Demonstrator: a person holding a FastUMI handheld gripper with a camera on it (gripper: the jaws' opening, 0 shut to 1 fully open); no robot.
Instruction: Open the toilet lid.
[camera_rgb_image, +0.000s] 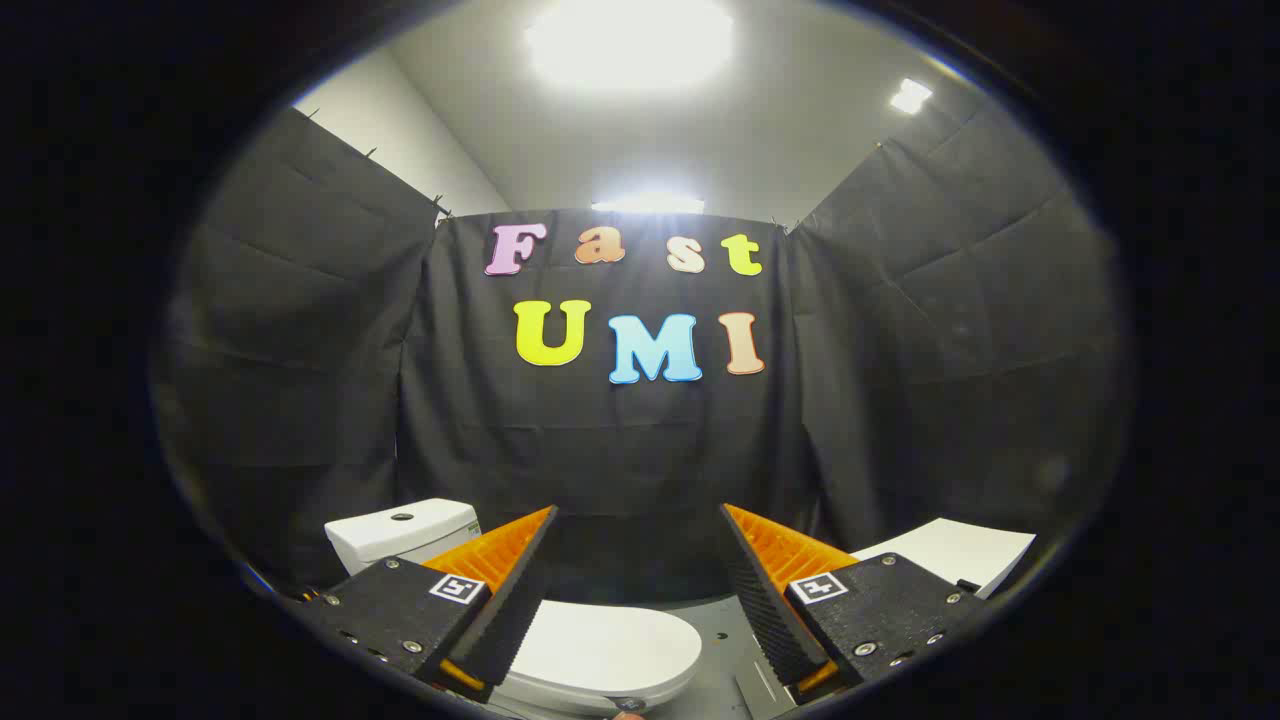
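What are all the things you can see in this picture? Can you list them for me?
toilet lid: one, white, closed flat, low down between the claw's fingers and nearer the left one.
toilet tank: one, white, with a round button on top, behind the left finger.
flat white panel: one, white, behind the right finger; I cannot tell what it is.
floor: one, grey, beside the toilet lid.
black cloth walls: three sides, black, around the booth.
ceiling lights: three, bright white, up above the cloth.
claw: one, fingers wide open, holding nothing, pointing forward above the lid.
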